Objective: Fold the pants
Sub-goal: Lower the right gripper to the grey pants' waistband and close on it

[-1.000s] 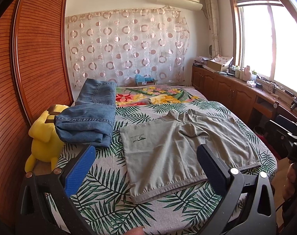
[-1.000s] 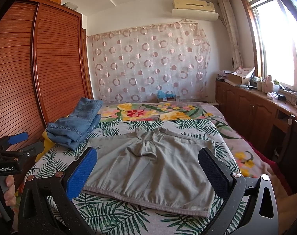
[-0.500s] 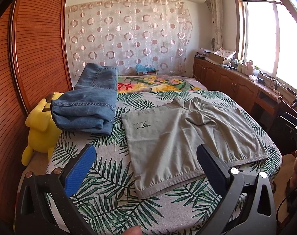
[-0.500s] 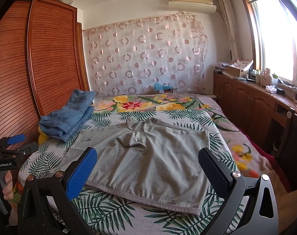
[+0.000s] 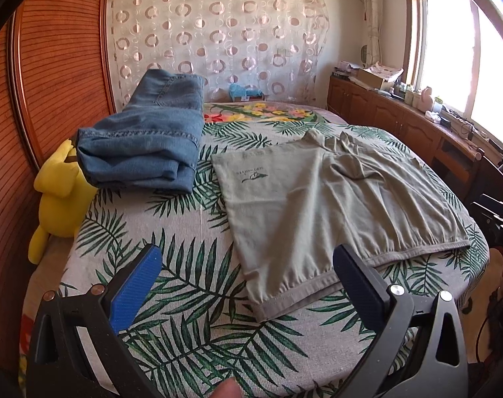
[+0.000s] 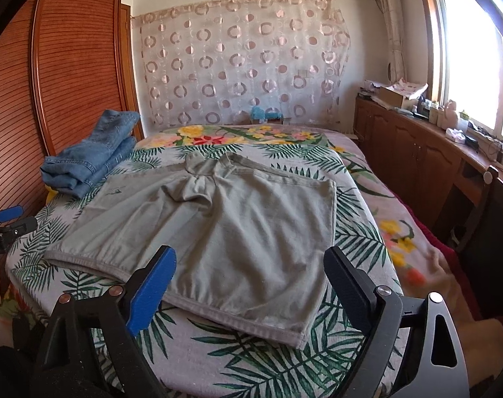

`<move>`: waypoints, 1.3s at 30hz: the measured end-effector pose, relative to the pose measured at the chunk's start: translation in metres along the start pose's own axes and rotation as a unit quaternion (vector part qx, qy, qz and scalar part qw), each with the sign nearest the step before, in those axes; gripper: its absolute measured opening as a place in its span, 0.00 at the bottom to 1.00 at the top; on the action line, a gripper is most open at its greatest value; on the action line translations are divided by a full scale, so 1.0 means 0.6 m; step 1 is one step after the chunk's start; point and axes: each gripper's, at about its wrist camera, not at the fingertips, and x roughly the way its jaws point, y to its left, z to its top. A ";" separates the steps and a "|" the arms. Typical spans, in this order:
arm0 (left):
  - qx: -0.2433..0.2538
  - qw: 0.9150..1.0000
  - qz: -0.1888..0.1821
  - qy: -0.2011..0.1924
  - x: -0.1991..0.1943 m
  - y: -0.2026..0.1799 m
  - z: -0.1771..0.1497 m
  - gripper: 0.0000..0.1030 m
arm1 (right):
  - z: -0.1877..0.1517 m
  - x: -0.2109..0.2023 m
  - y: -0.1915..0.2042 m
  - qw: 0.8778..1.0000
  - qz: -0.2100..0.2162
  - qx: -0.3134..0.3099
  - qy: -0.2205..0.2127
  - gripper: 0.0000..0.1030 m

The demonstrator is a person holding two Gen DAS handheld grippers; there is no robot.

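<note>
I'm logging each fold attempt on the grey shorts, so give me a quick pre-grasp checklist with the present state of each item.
1. Left gripper open, holding nothing: ok.
2. Right gripper open, holding nothing: ok.
3. Grey shorts spread flat on the bed: mostly ok; fabric bunched at the crotch.
4. Near waistband edge visible in both views: ok.
5. Folded jeans apart from the shorts: ok.
6. Grippers touching the shorts: cannot tell.

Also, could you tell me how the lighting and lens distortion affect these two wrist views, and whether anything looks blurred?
Left wrist view: the window is blown out white, the wardrobe bows from the fisheye, and the grey shorts are evenly lit and sharp. Right wrist view: the window glares in the same way, and a blurred patch shows at the bed edge on the right.
</note>
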 end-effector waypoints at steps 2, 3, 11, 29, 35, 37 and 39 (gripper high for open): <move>-0.001 1.000 -0.001 0.006 0.007 0.005 -0.006 1.00 | -0.004 0.002 -0.005 1.000 -0.005 -0.001 0.013 0.83; -0.002 1.000 -0.002 0.009 0.010 0.008 -0.011 1.00 | -0.002 0.005 -0.010 1.000 -0.007 0.002 0.014 0.82; -0.011 0.999 -0.016 0.031 0.028 0.021 -0.028 0.99 | -0.003 0.005 -0.019 0.997 -0.009 0.010 0.071 0.69; -0.005 0.999 -0.021 0.050 0.037 0.016 -0.036 0.96 | 0.012 -0.057 -0.033 0.994 0.009 0.027 0.104 0.15; -0.009 0.998 -0.031 0.054 0.038 0.019 -0.038 0.92 | -0.009 -0.078 -0.049 0.996 0.004 0.014 0.084 0.06; -0.014 0.998 -0.044 0.051 0.035 0.020 -0.040 0.75 | -0.016 -0.092 -0.057 0.997 0.000 0.015 0.080 0.06; -0.022 0.996 -0.063 0.060 0.037 0.020 -0.041 0.67 | -0.022 -0.101 -0.062 0.997 0.004 0.020 0.081 0.06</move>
